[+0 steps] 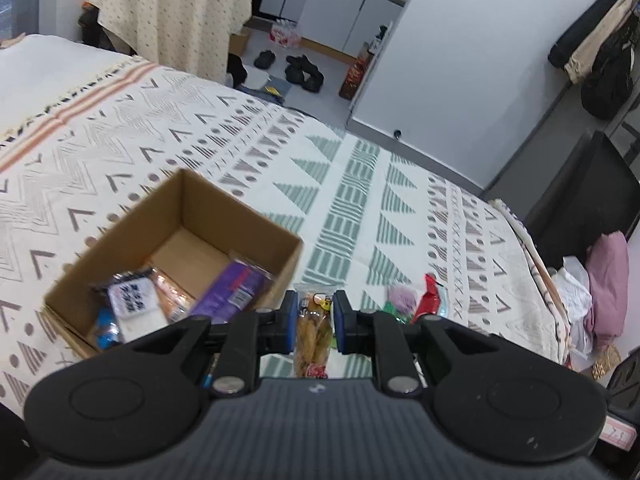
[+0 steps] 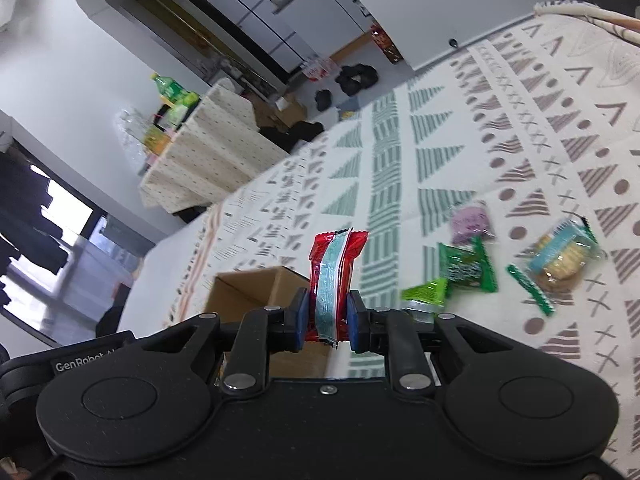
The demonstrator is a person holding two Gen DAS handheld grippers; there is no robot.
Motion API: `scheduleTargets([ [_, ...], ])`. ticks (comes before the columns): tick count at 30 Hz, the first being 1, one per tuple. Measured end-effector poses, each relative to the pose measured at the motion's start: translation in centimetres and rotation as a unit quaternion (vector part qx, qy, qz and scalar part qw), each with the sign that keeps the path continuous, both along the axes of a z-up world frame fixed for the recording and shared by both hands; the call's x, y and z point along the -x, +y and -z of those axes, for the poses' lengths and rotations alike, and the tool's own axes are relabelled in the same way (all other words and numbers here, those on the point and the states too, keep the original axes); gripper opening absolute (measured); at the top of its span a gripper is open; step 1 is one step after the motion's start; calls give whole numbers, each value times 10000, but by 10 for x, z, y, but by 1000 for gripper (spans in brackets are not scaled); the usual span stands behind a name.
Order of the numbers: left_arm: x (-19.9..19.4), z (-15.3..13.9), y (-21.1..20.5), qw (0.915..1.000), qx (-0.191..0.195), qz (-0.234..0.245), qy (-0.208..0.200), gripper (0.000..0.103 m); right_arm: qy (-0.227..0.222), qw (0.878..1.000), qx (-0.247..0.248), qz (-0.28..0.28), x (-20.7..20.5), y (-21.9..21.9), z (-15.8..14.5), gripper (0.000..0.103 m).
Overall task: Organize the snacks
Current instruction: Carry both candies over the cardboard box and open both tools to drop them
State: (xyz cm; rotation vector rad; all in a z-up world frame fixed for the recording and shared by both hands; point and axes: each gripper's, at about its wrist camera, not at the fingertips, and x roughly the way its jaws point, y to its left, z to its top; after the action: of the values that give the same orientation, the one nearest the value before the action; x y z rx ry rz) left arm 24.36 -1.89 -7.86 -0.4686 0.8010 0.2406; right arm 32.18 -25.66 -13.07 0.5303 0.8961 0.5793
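An open cardboard box (image 1: 240, 216) sits on the patterned bedspread and holds several snack packs, among them a purple one (image 1: 232, 294) and a white one (image 1: 134, 306). My left gripper (image 1: 314, 322) is shut on a clear pack of orange-brown snacks (image 1: 314, 332), just right of the box. My right gripper (image 2: 327, 322) is shut on a red and pale-blue packet (image 2: 334, 276), held above the bedspread with the box (image 2: 256, 288) behind it to the left. Loose on the bed lie a purple pack (image 2: 472, 222), green packs (image 2: 466, 268) and a cookie pack (image 2: 560, 258).
The bedspread (image 1: 360, 184) covers the bed; its edge runs along the right side (image 1: 532, 248). Beyond it are a cloth-covered table (image 1: 172, 12), shoes on the floor (image 1: 304, 70), white cabinets and a pink pillow (image 1: 606, 280).
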Motion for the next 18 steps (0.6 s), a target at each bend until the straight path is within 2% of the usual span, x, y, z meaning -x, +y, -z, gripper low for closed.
scheduleTargets([
  [6, 10, -8, 20, 9998, -56, -194, -75, 17, -138, 9998, -89, -79, 6, 12, -8, 20],
  [18, 21, -7, 68, 9982, -35, -581, -119, 17, -312, 9987, -92, -391, 22, 56, -18, 20],
])
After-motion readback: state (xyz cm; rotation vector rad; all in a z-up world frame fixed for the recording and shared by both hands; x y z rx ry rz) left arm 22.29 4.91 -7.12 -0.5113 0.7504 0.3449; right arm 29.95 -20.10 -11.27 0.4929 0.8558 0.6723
